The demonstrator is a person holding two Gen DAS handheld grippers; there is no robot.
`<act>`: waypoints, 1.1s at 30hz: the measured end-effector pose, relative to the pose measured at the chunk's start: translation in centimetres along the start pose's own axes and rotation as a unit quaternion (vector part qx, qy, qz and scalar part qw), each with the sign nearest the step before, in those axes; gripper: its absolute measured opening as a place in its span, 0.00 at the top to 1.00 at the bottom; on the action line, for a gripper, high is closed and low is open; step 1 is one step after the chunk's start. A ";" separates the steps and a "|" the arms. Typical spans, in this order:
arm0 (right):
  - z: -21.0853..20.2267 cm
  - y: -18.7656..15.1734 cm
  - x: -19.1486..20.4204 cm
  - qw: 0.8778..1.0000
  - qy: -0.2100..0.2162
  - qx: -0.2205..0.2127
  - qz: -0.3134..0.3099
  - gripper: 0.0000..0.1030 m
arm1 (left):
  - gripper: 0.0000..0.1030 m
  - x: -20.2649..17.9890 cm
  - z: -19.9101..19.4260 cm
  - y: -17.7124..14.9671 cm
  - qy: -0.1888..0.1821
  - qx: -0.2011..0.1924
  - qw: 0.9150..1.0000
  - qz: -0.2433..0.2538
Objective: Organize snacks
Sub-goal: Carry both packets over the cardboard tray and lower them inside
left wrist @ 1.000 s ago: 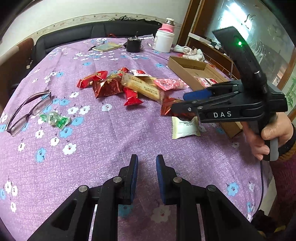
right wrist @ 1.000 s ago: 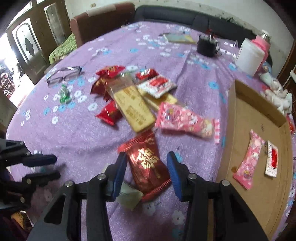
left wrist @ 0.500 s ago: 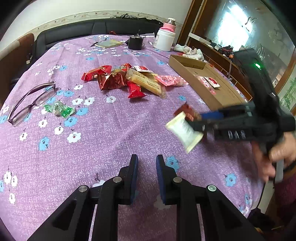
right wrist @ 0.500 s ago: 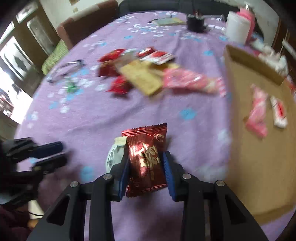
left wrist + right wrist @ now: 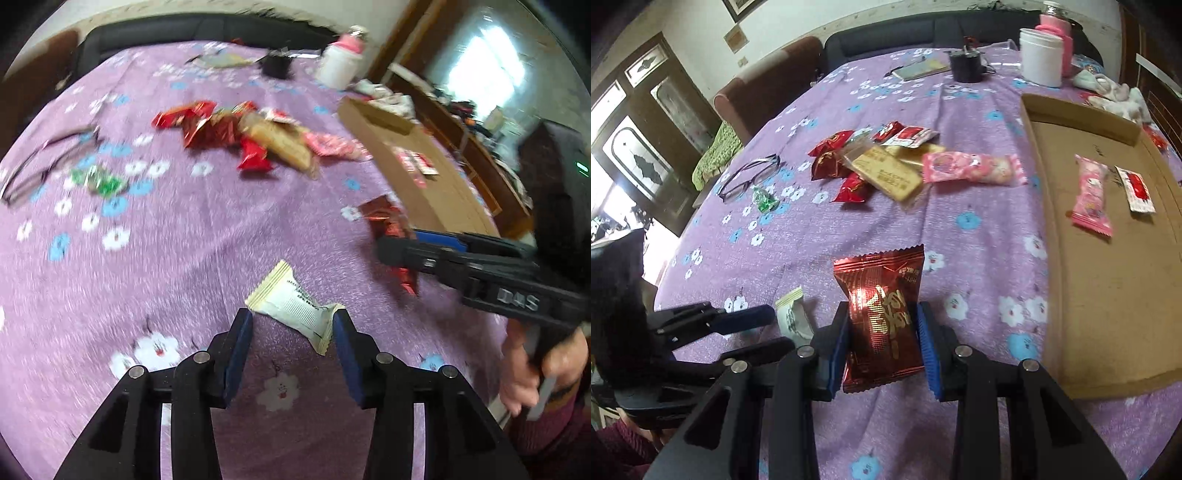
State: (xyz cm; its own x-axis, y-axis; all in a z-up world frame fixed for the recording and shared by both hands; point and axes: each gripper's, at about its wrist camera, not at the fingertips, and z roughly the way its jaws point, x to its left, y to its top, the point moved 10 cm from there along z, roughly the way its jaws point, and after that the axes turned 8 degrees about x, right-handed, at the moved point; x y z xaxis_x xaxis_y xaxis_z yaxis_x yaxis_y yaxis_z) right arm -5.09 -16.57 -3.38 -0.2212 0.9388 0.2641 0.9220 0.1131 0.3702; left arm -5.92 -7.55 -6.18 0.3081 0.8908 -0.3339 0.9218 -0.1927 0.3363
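My right gripper [image 5: 884, 332] is shut on a shiny red snack packet [image 5: 882, 314] and holds it above the purple cloth; the packet also shows in the left wrist view [image 5: 391, 229]. My left gripper [image 5: 293, 332] is open, its jaws on either side of a cream-white snack packet [image 5: 295, 304] lying on the cloth, also in the right wrist view [image 5: 792, 314]. A pile of red, yellow and pink snacks [image 5: 886, 166] lies mid-table. A cardboard tray [image 5: 1108, 295] at the right holds a pink packet [image 5: 1091, 194] and a small red-white packet [image 5: 1137, 188].
Glasses [image 5: 750, 177] and a green candy [image 5: 764, 199] lie at the left. A white jar [image 5: 1041, 55], a black cup [image 5: 967, 66] and a notebook [image 5: 919, 70] stand at the far side. The table's near edge is close to both grippers.
The cream packet, lifted alongside the red one, has dropped to the cloth. My left gripper has opened and moved forward around it. The right gripper keeps the red packet.
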 end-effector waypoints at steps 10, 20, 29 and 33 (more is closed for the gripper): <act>-1.1 -0.4 -0.8 1.000 0.002 -0.021 0.007 0.67 | 0.67 -1.0 1.8 2.3 0.086 -0.024 0.996 0.029; -0.1 -0.5 -0.8 1.000 -0.002 -0.018 0.009 0.67 | 0.68 -0.9 1.1 1.5 0.088 -0.052 0.993 0.058; -1.3 0.8 -1.3 0.996 -0.078 -0.050 -0.010 0.67 | 0.68 -2.0 -2.3 3.9 0.092 -0.116 0.987 0.057; -2.5 1.6 -1.6 0.989 -0.125 -0.077 -0.026 0.67 | 0.68 -2.2 -2.9 4.7 0.099 -0.130 0.985 0.056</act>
State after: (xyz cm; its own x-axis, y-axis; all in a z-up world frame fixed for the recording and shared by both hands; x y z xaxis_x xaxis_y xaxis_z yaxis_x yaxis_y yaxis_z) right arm -4.05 -18.68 -0.95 -0.1629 0.9865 0.0194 0.8476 0.1299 0.5144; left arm -2.93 -9.23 -1.33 0.3289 0.9376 -0.1131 0.7855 -0.2052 0.5839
